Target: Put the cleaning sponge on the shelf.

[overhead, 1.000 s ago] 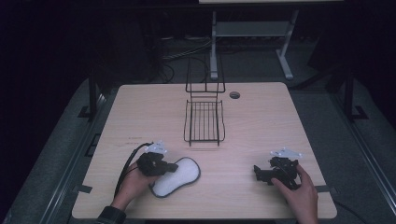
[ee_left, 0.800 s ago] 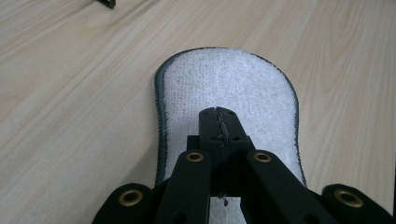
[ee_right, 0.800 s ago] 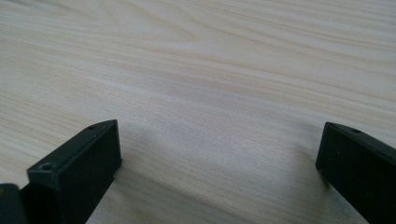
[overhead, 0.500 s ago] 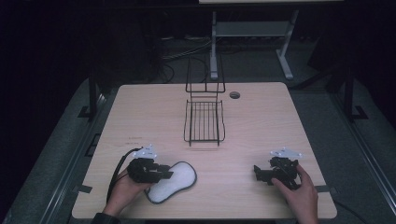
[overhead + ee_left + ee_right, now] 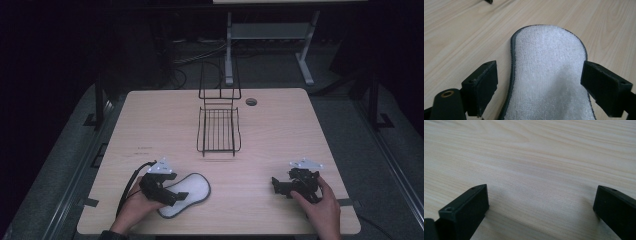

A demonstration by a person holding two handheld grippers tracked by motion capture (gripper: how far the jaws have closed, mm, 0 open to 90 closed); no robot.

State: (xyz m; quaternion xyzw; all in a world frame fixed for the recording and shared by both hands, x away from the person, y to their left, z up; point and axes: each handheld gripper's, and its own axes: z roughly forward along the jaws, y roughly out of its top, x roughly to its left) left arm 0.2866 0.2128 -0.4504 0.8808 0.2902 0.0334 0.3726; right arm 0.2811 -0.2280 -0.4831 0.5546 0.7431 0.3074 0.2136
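A white terry insole-shaped pad with a dark rim lies flat on the wooden table near its front left. My left gripper rests low over the pad's near end. In the left gripper view the pad runs forward between the two black pads, which stand clear of its edges. The left gripper has just been opening and is open. My right gripper sits at the front right, held still. Its own view shows the right gripper open over bare wood.
A black wire rack with an upright back stands at the table's middle, beyond both grippers. A round cable hole lies near the far edge. The left gripper's cable loops on the table by the left hand.
The left hand and the pad have shifted slightly toward the near edge. The left jaws now stand apart around the pad. The right hand has not moved.
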